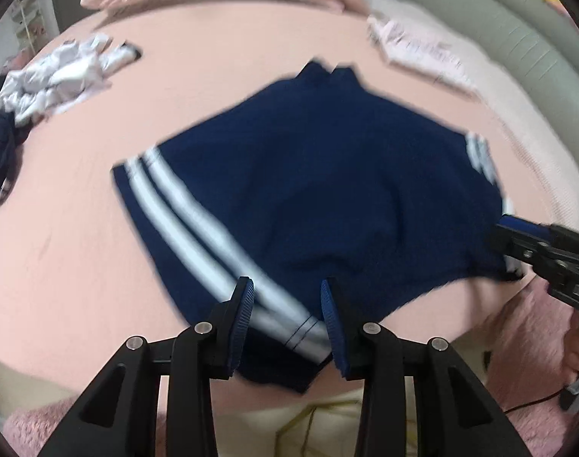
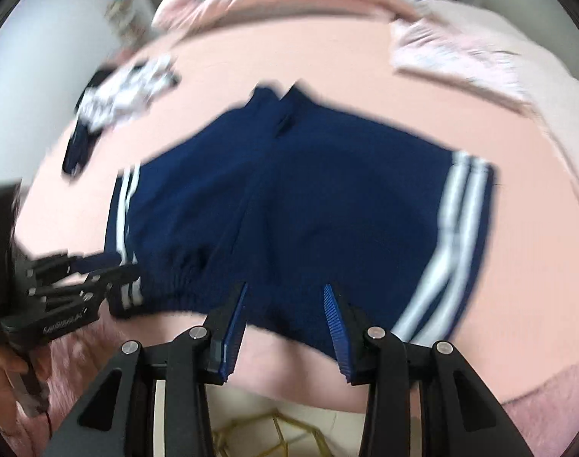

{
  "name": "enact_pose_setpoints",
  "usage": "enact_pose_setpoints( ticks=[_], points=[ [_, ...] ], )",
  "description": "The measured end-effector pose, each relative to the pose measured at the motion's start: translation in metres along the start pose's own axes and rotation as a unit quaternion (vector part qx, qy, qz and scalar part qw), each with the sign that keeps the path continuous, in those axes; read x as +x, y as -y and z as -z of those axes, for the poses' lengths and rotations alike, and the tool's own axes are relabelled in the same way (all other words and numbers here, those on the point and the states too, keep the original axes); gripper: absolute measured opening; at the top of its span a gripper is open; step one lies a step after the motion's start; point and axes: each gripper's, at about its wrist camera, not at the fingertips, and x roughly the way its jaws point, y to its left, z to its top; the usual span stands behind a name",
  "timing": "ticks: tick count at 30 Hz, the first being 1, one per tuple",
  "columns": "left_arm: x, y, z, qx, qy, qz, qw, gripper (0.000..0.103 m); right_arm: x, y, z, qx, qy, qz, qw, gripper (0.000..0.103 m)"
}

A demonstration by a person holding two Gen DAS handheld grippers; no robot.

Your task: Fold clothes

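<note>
We find the left gripper [image 1: 287, 297] with its jaws partly spread over the near hem of the navy shorts [image 1: 327, 190], at the bottom centre of its own view; the striped edge lies between the blue pads [image 1: 243, 304], but blur prevents us from telling whether they press on the cloth. The right gripper [image 2: 285, 301] likewise stands partly spread above the waistband edge at the bottom centre of its view, with the pads apparently clear of the fabric. The shorts lie spread flat at mid-frame on the pink bedsheet [image 1: 80, 228], white side stripes [image 1: 182, 205] showing at left and right, the cloth fairly smooth with a few soft wrinkles. We judge that no fold has been made in this garment. A crumpled white and navy garment [image 1: 57, 76] waits unfolded at upper left, and a pale pink folded item [image 1: 418, 49] sits at upper right.
</note>
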Motion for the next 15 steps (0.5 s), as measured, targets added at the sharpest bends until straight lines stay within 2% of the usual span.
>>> enact_pose_setpoints(
  ticks=[2, 4, 6, 7, 9, 13, 15],
  points=[
    [0.004, 0.012, -0.007, 0.005, 0.012, 0.014, 0.9998, 0.034, 0.002, 0.005, 0.0, 0.001, 0.005, 0.025, 1.0, 0.04],
    [0.013, 0.022, -0.009, 0.014, 0.007, 0.025, 0.9996, 0.034, 0.007, 0.007, 0.007, -0.005, -0.005, 0.043, 0.999, 0.04],
    [0.028, 0.024, -0.003, 0.03, -0.031, -0.017, 0.999, 0.034, 0.013, 0.019, 0.021, -0.007, -0.024, 0.058, 0.998, 0.04],
    [0.028, 0.021, 0.002, 0.027, -0.027, -0.016, 0.9991, 0.035, 0.014, 0.025, 0.03, -0.004, -0.031, 0.056, 0.998, 0.04],
    [0.025, 0.013, 0.009, 0.013, -0.021, -0.006, 0.9997, 0.036, 0.01, 0.038, 0.047, -0.001, -0.041, 0.023, 0.999, 0.04],
    [0.02, 0.01, 0.012, 0.001, -0.006, -0.006, 1.0, 0.036, -0.007, 0.039, 0.057, -0.038, -0.021, 0.034, 0.998, 0.04],
    [0.012, 0.015, 0.017, -0.014, 0.01, -0.005, 0.9998, 0.036, -0.02, 0.055, 0.057, 0.019, 0.012, 0.017, 1.0, 0.04]
  ],
)
